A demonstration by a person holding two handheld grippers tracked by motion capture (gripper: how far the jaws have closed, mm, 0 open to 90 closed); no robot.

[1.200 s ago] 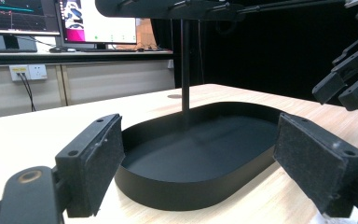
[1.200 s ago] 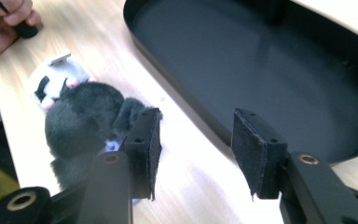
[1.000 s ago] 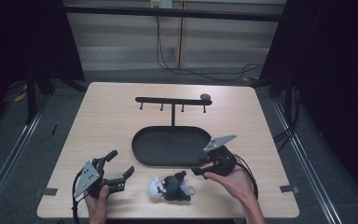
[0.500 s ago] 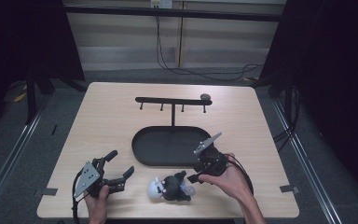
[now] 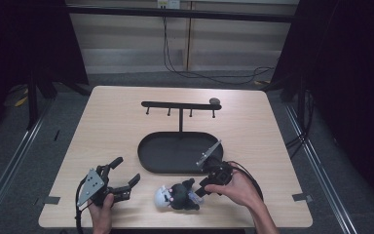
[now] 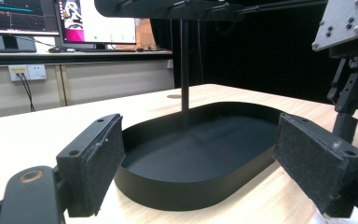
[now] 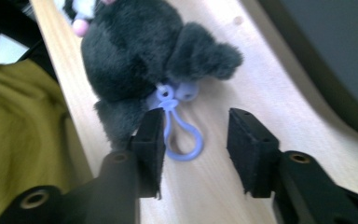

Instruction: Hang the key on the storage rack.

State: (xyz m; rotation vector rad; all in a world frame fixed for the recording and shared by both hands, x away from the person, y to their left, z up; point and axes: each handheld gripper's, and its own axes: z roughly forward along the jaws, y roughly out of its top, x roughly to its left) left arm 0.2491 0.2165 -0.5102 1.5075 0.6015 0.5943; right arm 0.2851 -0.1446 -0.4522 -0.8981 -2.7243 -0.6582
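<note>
Two pads of my right gripper (image 7: 193,151) have just been closing, unclenched, around the clip (image 7: 179,128) pointing lower-right from the plush (image 7: 130,51); left gripper (image 6: 205,168) idle, agape.

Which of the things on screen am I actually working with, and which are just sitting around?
In the job:
- black plush toy
- its purple clip loop, between the jaws of the right gripper, which have just been closing, pads not yet pressing it
- black hook stand with oval tray, likely

Lying about:
- left gripper, open, idle
- monitors
</note>
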